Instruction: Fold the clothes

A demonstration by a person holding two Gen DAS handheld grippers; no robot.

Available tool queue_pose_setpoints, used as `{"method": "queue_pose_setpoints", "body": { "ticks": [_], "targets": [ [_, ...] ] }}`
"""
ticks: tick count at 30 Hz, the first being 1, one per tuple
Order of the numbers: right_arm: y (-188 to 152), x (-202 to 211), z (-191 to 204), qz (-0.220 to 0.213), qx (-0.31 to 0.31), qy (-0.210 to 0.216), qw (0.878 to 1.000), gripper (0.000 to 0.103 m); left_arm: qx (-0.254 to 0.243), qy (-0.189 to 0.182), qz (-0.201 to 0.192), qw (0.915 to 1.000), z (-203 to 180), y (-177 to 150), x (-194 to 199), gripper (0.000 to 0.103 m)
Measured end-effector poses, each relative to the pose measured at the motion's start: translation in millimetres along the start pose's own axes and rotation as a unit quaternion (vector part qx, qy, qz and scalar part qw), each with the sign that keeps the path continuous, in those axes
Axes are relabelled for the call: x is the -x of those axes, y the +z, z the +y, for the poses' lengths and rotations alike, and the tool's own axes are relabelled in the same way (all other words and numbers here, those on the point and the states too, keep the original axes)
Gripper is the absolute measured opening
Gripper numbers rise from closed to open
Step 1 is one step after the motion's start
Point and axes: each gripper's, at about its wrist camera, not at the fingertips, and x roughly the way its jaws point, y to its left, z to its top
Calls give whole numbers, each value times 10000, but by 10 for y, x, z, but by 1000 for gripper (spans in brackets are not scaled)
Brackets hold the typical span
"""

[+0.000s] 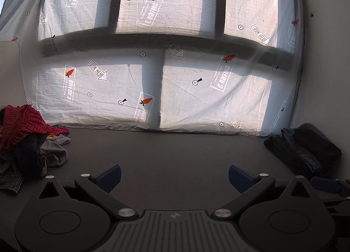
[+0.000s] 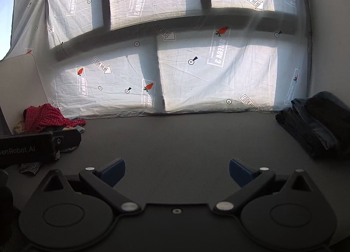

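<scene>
1. We hold the left gripper (image 1: pixel 174 175) and right gripper (image 2: pixel 177 170) low over the dark table (image 1: pixel 166 149); both sets of fingers are spread wide, gripping nothing.
2. The unfolded pile (image 1: pixel 28 133), topped by a red checked garment (image 2: pixel 47 117), lies far left; the folded dark stack (image 2: pixel 315 125) sits far right.
3. We judge the left gripper nearer the pile, which lies forward and left of its fingers; its long axis is unclear.
</scene>
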Motion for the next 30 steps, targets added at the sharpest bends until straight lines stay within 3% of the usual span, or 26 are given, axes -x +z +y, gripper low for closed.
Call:
{"method": "queue_pose_setpoints", "body": {
  "ticks": [10, 30],
  "targets": [
    [-403, 423, 545, 488, 12, -429, 9979, 103, -89, -164, 380, 9991, 402, -334, 401, 103],
    [-553, 626, 777, 569, -76, -591, 9966, 103, -209, -278, 506, 9981, 613, -474, 685, 103]
  ]
}}
